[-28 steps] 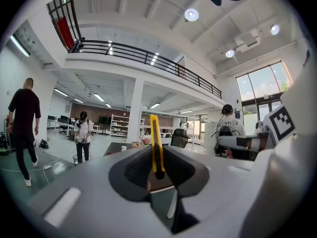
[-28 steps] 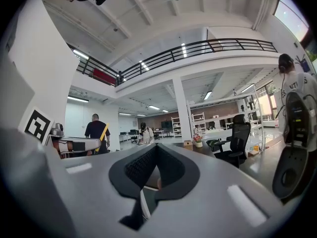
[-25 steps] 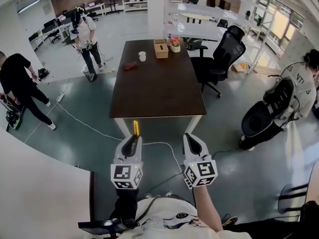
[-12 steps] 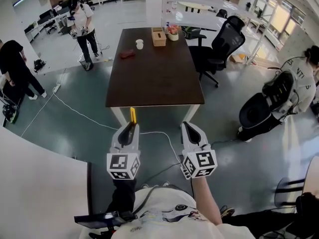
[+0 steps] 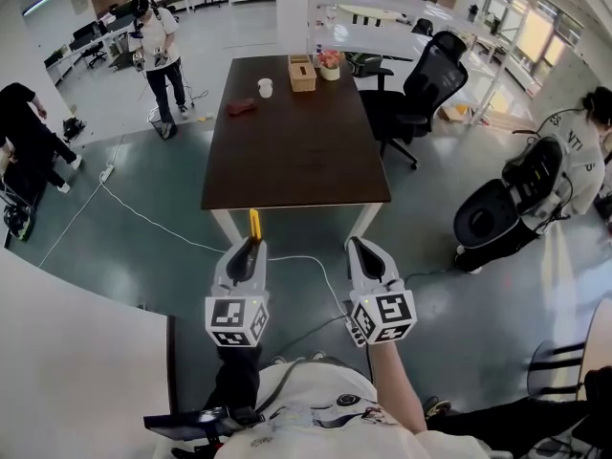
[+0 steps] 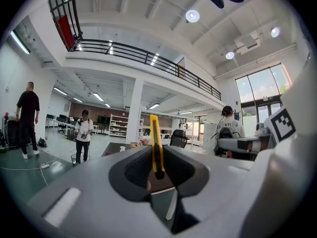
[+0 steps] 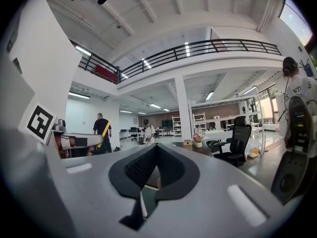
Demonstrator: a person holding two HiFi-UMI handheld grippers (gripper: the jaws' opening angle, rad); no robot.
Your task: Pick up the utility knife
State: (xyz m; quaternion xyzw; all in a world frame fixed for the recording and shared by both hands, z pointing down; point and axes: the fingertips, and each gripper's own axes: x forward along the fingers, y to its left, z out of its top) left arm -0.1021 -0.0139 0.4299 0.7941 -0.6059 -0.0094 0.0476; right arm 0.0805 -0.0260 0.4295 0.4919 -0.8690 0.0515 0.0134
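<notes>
Left gripper view has the yellow utility knife (image 6: 156, 145) at centre frame, standing edge-on between the dark pads of the left gripper (image 6: 156, 155), which are clamped on its lower end; most of its length sticks out past the jaw tips. From the head view the knife (image 5: 254, 224) pokes forward from that gripper (image 5: 251, 249) in the lower middle of the frame, held in the air over the grey floor and just short of the near edge of the dark table (image 5: 296, 151). The pick-up looks done, as far as I can judge.

Just to its right the right gripper (image 5: 361, 249) is level with it, jaws together and nothing between them.

Further out, a white cable (image 5: 143, 220) runs across the floor from the left towards the person's feet, and a black office chair (image 5: 421, 89) stands at the table's right side.

The risk I see is the grip: a thin, smooth body is pinched near one end only, so a knock against the table edge or a quick swing could pivot it in the pads or let it slip to the floor
</notes>
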